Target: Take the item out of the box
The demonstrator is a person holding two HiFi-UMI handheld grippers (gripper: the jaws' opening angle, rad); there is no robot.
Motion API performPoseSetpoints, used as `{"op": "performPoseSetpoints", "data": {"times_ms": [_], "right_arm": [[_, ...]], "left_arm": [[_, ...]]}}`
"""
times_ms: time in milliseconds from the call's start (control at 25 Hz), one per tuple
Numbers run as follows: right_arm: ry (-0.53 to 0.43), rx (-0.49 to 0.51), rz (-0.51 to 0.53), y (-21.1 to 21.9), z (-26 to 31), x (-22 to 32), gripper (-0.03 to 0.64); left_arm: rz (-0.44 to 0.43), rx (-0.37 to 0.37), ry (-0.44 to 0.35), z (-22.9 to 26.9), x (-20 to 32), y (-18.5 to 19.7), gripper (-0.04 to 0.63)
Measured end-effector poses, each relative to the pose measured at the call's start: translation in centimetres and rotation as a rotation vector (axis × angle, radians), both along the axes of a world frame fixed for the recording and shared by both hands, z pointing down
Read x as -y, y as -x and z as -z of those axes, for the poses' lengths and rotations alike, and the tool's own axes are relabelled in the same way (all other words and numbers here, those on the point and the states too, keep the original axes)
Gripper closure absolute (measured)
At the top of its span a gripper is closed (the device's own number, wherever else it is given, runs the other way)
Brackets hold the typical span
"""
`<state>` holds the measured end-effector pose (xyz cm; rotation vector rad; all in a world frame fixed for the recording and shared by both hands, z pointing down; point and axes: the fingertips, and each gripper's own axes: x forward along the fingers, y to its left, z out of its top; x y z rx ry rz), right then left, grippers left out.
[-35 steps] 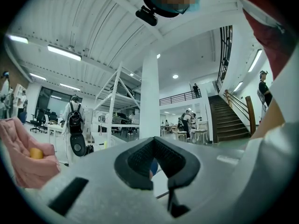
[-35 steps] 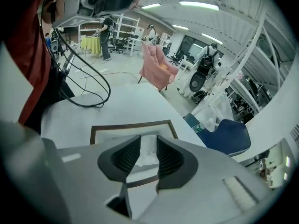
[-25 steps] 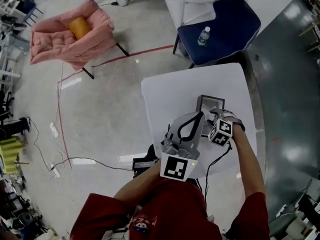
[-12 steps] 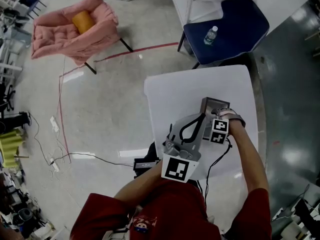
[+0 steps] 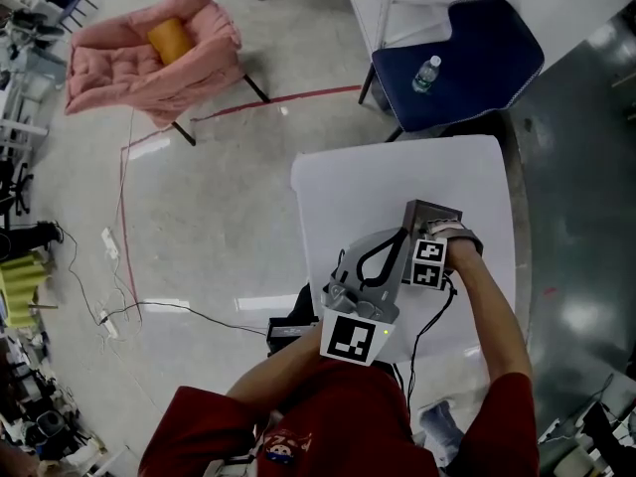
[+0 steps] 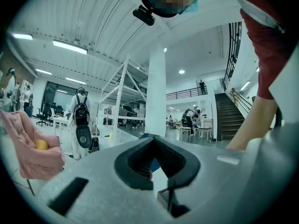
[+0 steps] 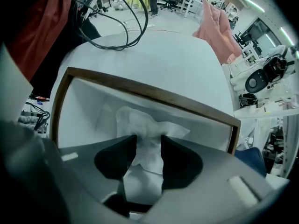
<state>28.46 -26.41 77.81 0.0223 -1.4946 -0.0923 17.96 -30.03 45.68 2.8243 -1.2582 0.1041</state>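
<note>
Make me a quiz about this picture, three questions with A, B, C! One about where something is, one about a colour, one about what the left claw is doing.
1. Where is the white tissue? A) inside the box B) on the floor C) on the blue chair
2. What colour is the armchair holding the orange roll? A) green B) pink C) black
3. How is the left claw? A) wide open B) clamped on a bottle C) shut and empty
Answers: 1 A, it sticks up inside the wooden rim. 2 B, its padding is pink. 3 C, its tips meet with nothing between.
</note>
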Motion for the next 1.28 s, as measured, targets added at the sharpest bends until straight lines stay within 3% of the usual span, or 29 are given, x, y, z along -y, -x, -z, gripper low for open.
{"op": "performPoseSetpoints", "data": {"times_ms": [320, 760, 1280], "right_arm": [[-0.006, -0.004, -0.001, 0.0, -1.0, 0.6, 0.494], [-0.09, 0.016, -0.025, 0.3, 0.4, 0.7, 0.598], [-0.193, 0.109, -0.198, -0.2, 3.8, 0.2, 0.611]], "left_arm": [[0.005, 0.005, 0.006, -1.0, 0.8, -0.1, 0.592], [-0.013, 0.007, -0.013, 0.2, -0.2, -0.1, 0.592], [-0.026, 0.009, -0.036, 0.7, -1.7, -0.5, 0.592]]}}
